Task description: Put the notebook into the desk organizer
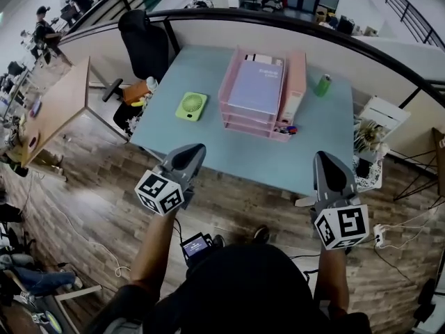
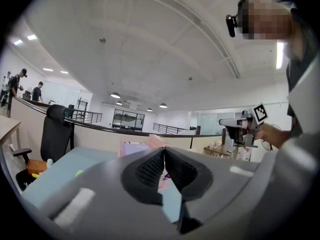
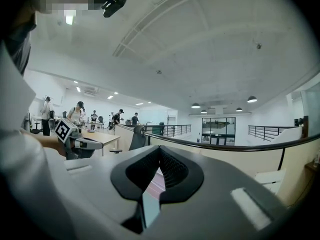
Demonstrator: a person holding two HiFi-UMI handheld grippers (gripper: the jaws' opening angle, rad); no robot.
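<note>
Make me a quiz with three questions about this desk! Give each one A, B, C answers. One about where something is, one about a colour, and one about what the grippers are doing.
1. Where is the purple notebook?
A) on the floor
B) under the chair
C) lying in the top of the pink desk organizer

2. What colour is the small fan?
A) green
B) red
C) black

3. How are the jaws of the left gripper and right gripper?
A) wide open
B) shut, with nothing between them
C) squeezing a bottle

Answers:
1 C, the head view shows it lying in the top tray.
2 A, it is bright green on the blue desk.
3 B, each gripper view shows its pads together and nothing held.
</note>
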